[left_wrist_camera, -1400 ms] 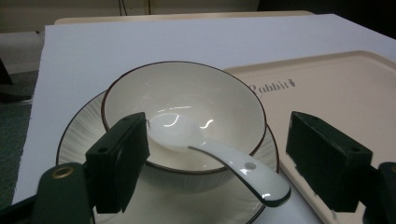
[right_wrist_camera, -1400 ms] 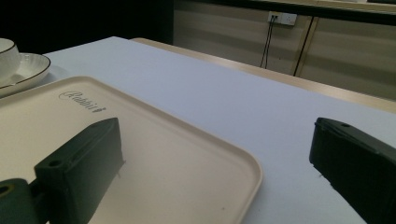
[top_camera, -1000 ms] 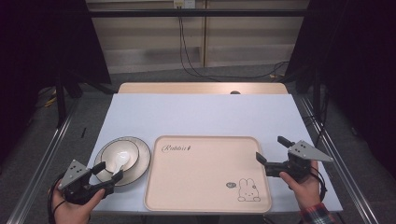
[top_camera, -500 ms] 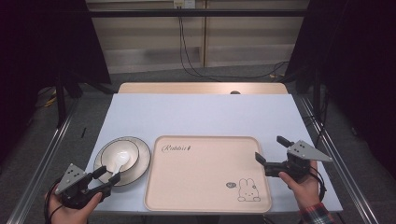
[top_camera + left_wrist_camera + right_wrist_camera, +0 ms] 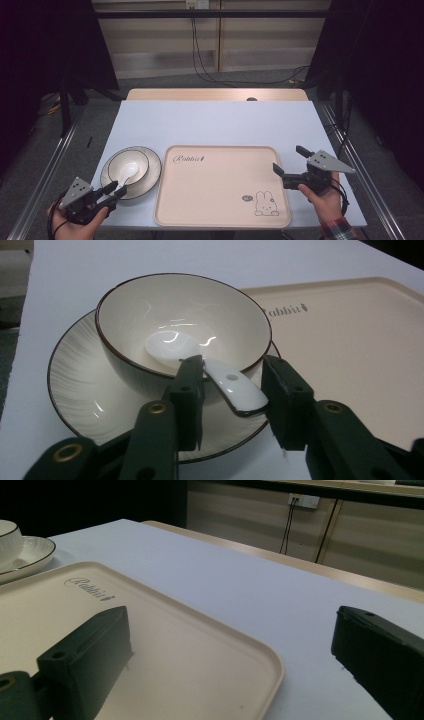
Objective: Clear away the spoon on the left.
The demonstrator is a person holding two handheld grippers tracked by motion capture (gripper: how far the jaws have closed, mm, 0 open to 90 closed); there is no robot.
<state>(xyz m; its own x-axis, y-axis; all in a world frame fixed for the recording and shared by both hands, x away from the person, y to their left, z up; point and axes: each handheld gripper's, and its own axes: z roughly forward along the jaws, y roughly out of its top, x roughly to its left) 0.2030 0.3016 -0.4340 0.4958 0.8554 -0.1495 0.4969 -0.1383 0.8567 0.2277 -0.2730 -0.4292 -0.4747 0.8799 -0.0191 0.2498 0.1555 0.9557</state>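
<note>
1. White ceramic soup spoon [image 5: 210, 367] lies in the cream round bowl with a dark brown rim [image 5: 182, 325], its scoop down inside and its handle sticking out over the rim nearest the left gripper [image 5: 232, 390].
2. That bowl stands on a matching ribbed cream plate with a brown edge [image 5: 80, 385], which sits on the pale blue counter [image 5: 215, 122] just left of the beige rectangular plastic tray with a rabbit drawing [image 5: 222, 185].
3. Left gripper's fingers [image 5: 187, 390] have just been closing with the spoon handle between them; one finger touches the handle, the other stands just apart from it, so the spoon is not yet clamped.
4. Right gripper [image 5: 291, 165] hovers at the tray's right edge, its fingers [image 5: 85, 655] spread wide with nothing between them but that edge.
</note>
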